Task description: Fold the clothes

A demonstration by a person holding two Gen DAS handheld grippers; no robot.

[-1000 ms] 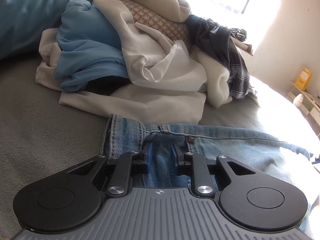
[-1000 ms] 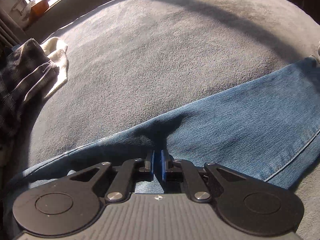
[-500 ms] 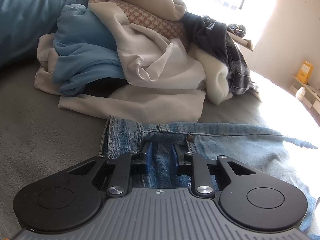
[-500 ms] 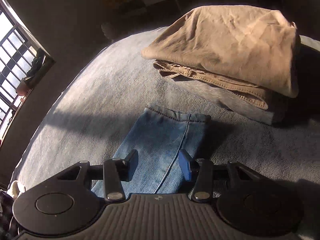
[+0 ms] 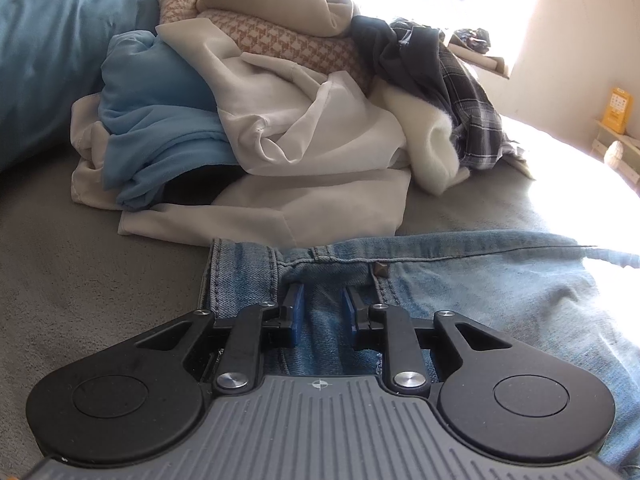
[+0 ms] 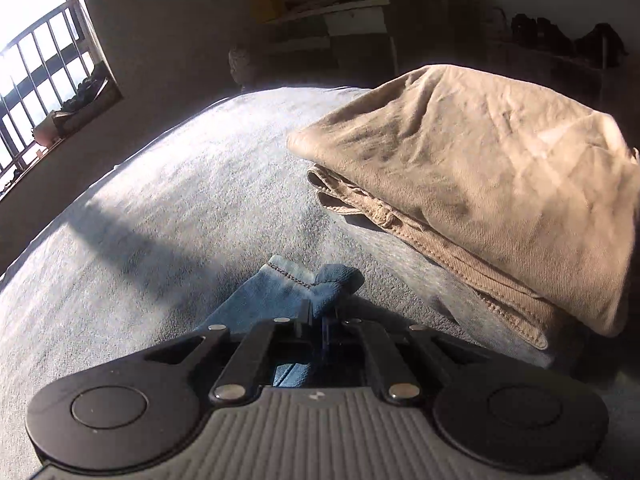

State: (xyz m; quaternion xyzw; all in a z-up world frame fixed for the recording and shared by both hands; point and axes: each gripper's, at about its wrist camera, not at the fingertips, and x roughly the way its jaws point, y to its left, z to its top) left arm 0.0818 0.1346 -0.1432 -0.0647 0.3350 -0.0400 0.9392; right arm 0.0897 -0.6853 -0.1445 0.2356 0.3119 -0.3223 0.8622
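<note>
Left wrist view: the left tongs pinch a ridge of jeans just behind the waistband, narrow and gripping denim, as far as the shadow lets me judge. Beyond them an unfolded heap of clothes lies on the bed.

Right wrist view: the right tongs are clamped on the jeans' leg hem, bunched ahead of them; folded tan trousers sit ahead to the right. Lift the hem level and carry it to the waistband, both grips firm.

Sunlight pours through a barred window onto the grey bed cover; a pale wall stands beyond, shelves in shadow.
</note>
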